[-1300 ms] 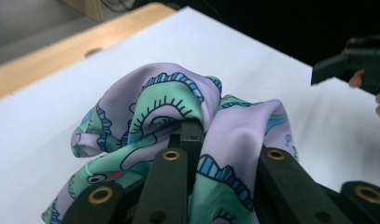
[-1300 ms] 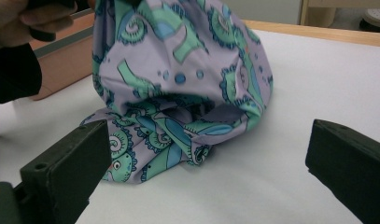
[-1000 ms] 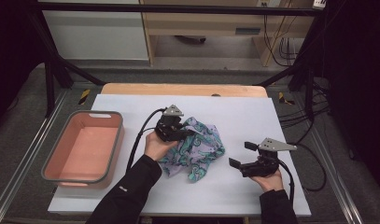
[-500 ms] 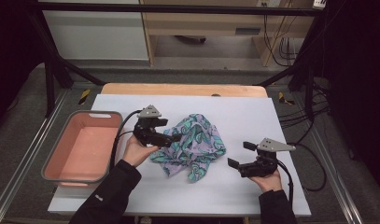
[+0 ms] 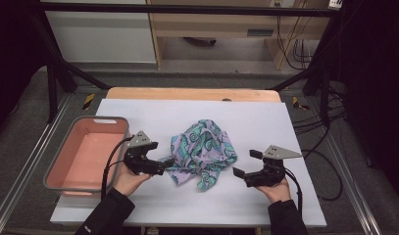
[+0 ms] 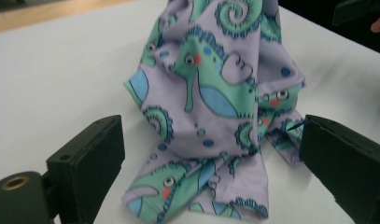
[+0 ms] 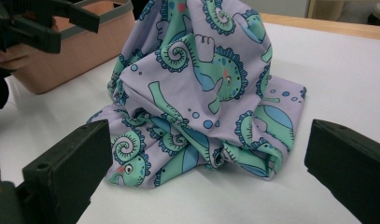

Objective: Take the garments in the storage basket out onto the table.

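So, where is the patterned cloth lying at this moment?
In the high view the patterned cloth lies crumpled in the middle of the white table, between the left tool and the right tool, to the right of the pink basin.

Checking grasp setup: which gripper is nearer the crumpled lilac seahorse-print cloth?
Left. The left gripper sits at the crumpled lilac seahorse-print cloth's edge; the right gripper stands apart beside it.

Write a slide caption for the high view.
Two open hand-held tongs, left and right, flank a crumpled seahorse-print cloth beside a pink bin.
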A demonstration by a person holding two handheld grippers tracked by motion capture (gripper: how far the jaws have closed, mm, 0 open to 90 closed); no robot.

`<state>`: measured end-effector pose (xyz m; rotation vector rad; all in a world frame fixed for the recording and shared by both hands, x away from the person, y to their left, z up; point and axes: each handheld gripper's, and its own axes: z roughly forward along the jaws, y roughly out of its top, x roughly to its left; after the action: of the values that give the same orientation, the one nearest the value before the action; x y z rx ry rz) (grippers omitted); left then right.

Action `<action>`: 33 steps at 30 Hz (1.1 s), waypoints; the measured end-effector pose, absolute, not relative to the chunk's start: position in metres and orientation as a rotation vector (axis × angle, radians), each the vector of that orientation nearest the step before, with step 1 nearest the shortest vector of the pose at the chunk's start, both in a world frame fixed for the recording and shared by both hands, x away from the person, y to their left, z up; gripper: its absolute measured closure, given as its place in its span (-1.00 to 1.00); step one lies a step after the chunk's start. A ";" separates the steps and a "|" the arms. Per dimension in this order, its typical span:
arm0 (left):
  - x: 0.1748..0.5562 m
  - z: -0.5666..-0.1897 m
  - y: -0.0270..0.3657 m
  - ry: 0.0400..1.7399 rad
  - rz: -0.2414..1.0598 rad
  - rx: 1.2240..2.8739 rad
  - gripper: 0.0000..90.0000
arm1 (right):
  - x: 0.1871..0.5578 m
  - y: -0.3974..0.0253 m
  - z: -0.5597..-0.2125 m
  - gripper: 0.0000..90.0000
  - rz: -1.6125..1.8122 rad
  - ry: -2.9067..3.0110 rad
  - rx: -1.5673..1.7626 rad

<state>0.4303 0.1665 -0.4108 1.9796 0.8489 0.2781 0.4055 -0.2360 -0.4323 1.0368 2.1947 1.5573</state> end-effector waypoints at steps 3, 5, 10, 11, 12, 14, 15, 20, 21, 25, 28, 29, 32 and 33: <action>0.426 -0.418 0.167 0.851 0.278 1.987 -0.85 | 0.406 -0.233 -0.433 -0.96 1.550 2.204 1.037; 0.422 -0.424 0.168 0.855 0.278 1.984 -0.84 | 0.406 -0.229 -0.434 -0.95 1.550 2.214 1.038; 0.415 -0.442 0.164 0.852 0.231 2.017 -0.66 | 0.406 -0.212 -0.439 -0.93 1.533 2.258 1.034; 0.415 -0.442 0.164 0.852 0.231 2.017 -0.61 | 0.406 -0.212 -0.439 -0.93 1.533 2.258 1.034; 0.415 -0.444 0.162 0.850 0.220 2.020 -0.61 | 0.406 -0.208 -0.440 -0.93 1.531 2.267 1.028; 0.413 -0.448 0.157 0.840 0.225 2.050 -0.50 | 0.405 -0.197 -0.444 -0.92 1.513 2.301 1.019; 0.413 -0.448 0.157 0.840 0.225 2.050 -0.47 | 0.405 -0.197 -0.444 -0.92 1.513 2.301 1.019; 0.408 -0.456 0.144 0.822 0.216 2.090 -0.24 | 0.404 -0.178 -0.451 -0.88 1.470 2.349 1.017; 0.408 -0.456 0.144 0.822 0.216 2.090 -0.20 | 0.404 -0.178 -0.451 -0.88 1.470 2.349 1.017; 0.407 -0.463 0.137 0.831 0.217 2.126 -0.10 | 0.404 -0.167 -0.456 -0.87 1.458 2.364 1.025; 0.407 -0.468 0.133 0.846 0.221 2.136 0.04 | 0.404 -0.159 -0.460 -0.85 1.438 2.386 1.020; 0.407 -0.470 0.132 0.855 0.220 2.140 0.04 | 0.404 -0.157 -0.461 -0.85 1.426 2.395 1.021; 0.408 -0.474 0.128 0.877 0.208 2.150 0.17 | 0.403 -0.148 -0.467 -0.82 1.404 2.404 1.035; 0.408 -0.474 0.128 0.877 0.208 2.150 0.20 | 0.403 -0.148 -0.467 -0.82 1.404 2.404 1.035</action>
<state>0.4080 0.1281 -0.4740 2.1505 0.8772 0.2080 0.4030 -0.1479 -0.4670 1.0354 2.4038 1.4040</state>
